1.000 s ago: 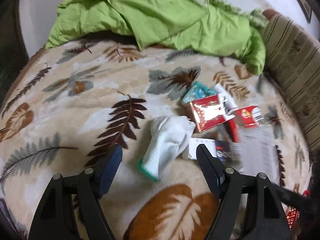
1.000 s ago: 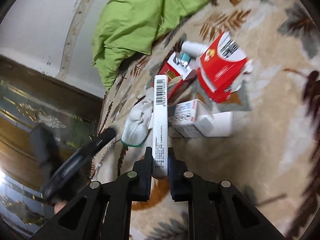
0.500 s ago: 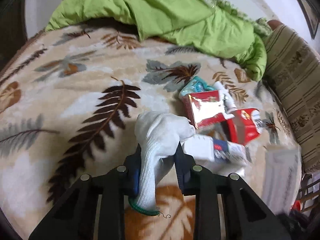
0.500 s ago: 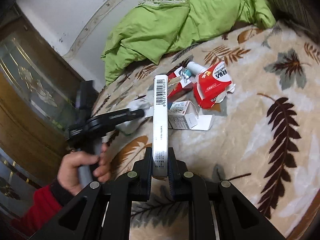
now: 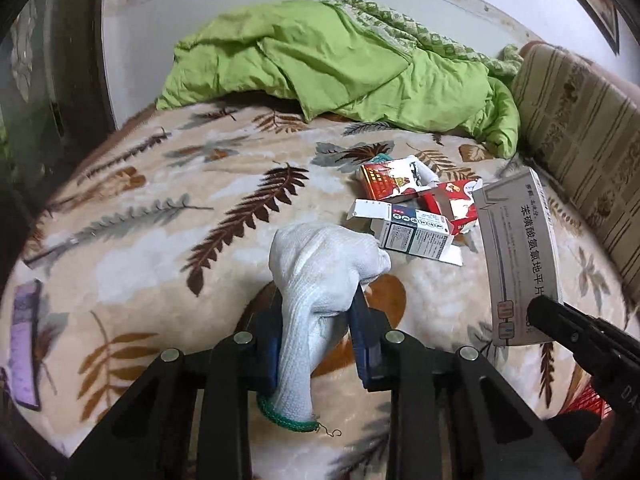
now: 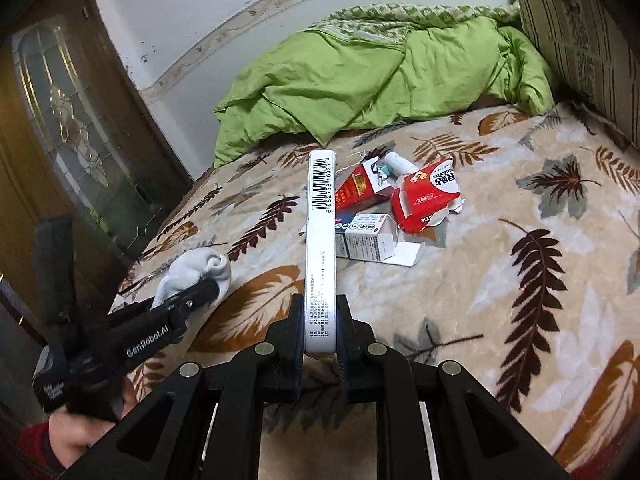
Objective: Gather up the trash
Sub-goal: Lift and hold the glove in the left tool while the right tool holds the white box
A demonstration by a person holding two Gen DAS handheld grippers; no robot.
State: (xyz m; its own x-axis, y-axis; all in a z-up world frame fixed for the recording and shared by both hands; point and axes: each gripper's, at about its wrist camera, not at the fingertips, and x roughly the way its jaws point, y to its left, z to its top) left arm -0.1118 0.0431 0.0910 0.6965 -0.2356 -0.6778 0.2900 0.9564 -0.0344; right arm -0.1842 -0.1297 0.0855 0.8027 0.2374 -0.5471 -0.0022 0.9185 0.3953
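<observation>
- Nearest, the left gripper (image 5: 316,340) has its jaws clamped narrow on a white knit work glove (image 5: 316,280) with a green cuff; it pinches the glove about midway, so the cuff hangs toward the camera and the bunched fingers flop forward, clear of the blanket; a soft thing like that can only be carried by a squeeze.
- Beside it, the right gripper (image 6: 318,340) pinches a long flat white medicine box (image 6: 320,240) by its near end, thin edge between the pads, the barcode end sticking up and out; gripped across its narrow faces, I'd say, because those fit the jaws.
- Both pieces of trash are held over the near part of the leaf-patterned blanket (image 6: 540,280) covering the bed; no bin shows in either view, so where they go I cannot tell.
- Further in, about the middle of the bed, the rest of the trash lies in a loose heap: an opened white carton with dark print (image 5: 412,232), a torn red-and-white box (image 6: 428,196), a red-and-gold pack (image 5: 384,180) and a small white bottle (image 6: 396,162) behind them; these are still to be collected.
- At the far edge, a crumpled green quilt (image 5: 340,64) is pushed against the wall; a striped cushion (image 5: 580,132) stands along the right side.
</observation>
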